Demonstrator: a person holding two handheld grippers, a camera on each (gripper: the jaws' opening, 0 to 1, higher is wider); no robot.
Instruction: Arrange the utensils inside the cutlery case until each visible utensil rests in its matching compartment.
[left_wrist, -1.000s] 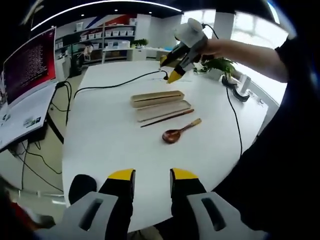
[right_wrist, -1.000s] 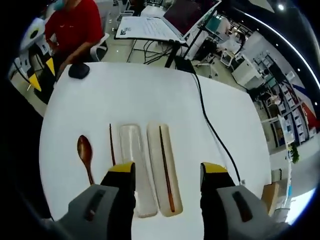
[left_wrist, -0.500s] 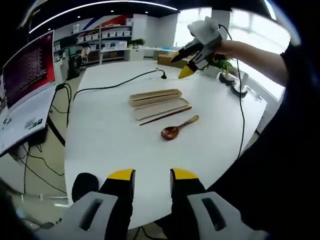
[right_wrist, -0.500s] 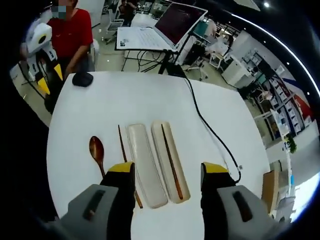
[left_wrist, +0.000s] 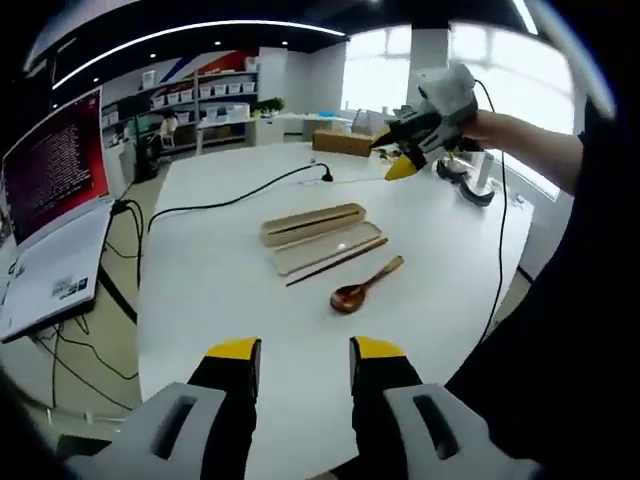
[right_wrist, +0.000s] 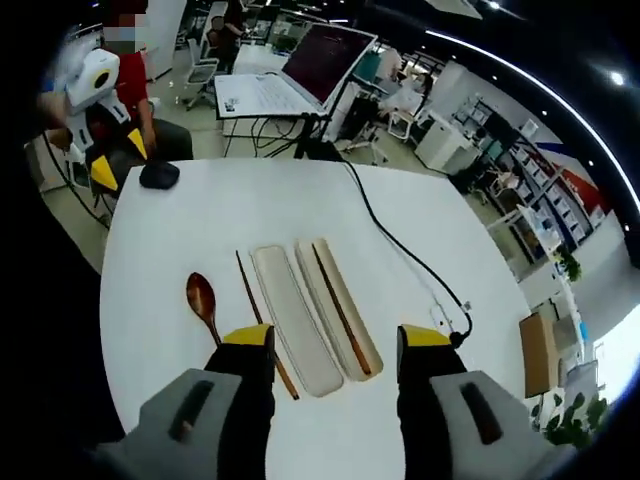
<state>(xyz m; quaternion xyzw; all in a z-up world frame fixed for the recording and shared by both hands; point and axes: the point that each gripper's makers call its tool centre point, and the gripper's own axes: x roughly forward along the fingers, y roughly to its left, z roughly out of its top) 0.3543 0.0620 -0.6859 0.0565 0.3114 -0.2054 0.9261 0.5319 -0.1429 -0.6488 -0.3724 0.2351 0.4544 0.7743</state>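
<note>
On the white table (left_wrist: 220, 290) lies a tan cutlery case base (left_wrist: 312, 220) with one dark chopstick in it. Its pale lid (left_wrist: 328, 246) sits alongside. A second chopstick (left_wrist: 335, 263) and a brown wooden spoon (left_wrist: 365, 285) lie loose beside the lid. My left gripper (left_wrist: 305, 352) stands open over the table's near edge, far from them. My right gripper (right_wrist: 336, 340) hovers open above the case base (right_wrist: 345, 305), lid (right_wrist: 292, 320), loose chopstick (right_wrist: 262, 320) and spoon (right_wrist: 203, 300). The right gripper (left_wrist: 405, 165) appears high at the table's far side, and the left gripper (right_wrist: 120, 160) at the opposite edge.
A black cable (right_wrist: 400, 250) runs across the table to a plug near the edge. A black mouse (right_wrist: 158, 175) lies by the left gripper's side of the table. An open laptop (right_wrist: 290, 75) sits on a desk beyond. A person in red stands behind.
Both views have shifted with the hands. In the left gripper view the right gripper has drifted right and away from the case. The case, chopsticks and spoon lie where they were.
</note>
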